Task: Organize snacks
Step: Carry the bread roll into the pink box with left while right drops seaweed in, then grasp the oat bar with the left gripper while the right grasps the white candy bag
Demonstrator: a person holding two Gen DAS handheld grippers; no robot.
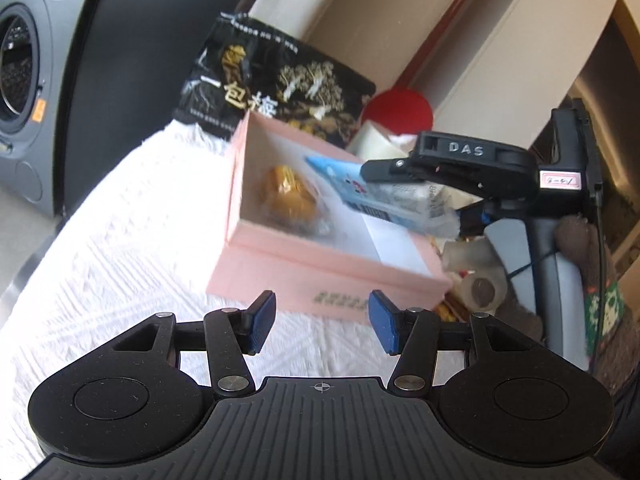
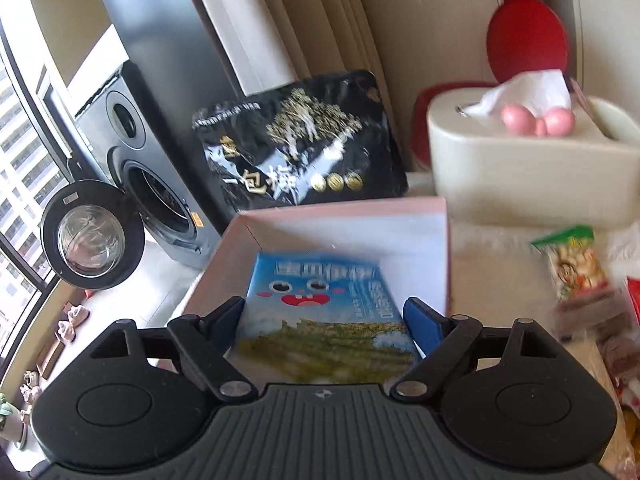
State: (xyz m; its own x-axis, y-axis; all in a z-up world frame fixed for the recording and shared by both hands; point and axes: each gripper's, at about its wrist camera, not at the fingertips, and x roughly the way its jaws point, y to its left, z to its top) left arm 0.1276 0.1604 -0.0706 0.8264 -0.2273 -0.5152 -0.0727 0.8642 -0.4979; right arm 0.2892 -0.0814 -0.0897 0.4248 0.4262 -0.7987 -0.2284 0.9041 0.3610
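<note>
A pink box point(image 1: 320, 268) stands open on the white cloth point(image 1: 120, 240), with an orange wrapped snack point(image 1: 286, 196) inside. My left gripper point(image 1: 322, 320) is open and empty, just in front of the box's near wall. My right gripper point(image 1: 372, 170) reaches over the box from the right, shut on a blue snack packet point(image 1: 360, 196). In the right wrist view the blue packet point(image 2: 324, 312) sits between my right gripper's point(image 2: 324, 320) blue pads, above the pink box point(image 2: 400, 210). A black snack bag point(image 1: 260, 88) leans behind the box; it also shows in the right wrist view point(image 2: 300, 144).
A cream tissue holder point(image 2: 520, 168) stands right of the box, a red round object point(image 2: 524, 36) behind it. A green snack packet point(image 2: 576, 264) and other snacks lie at the right. A washing machine point(image 2: 136, 160) with its door open stands on the floor at the left.
</note>
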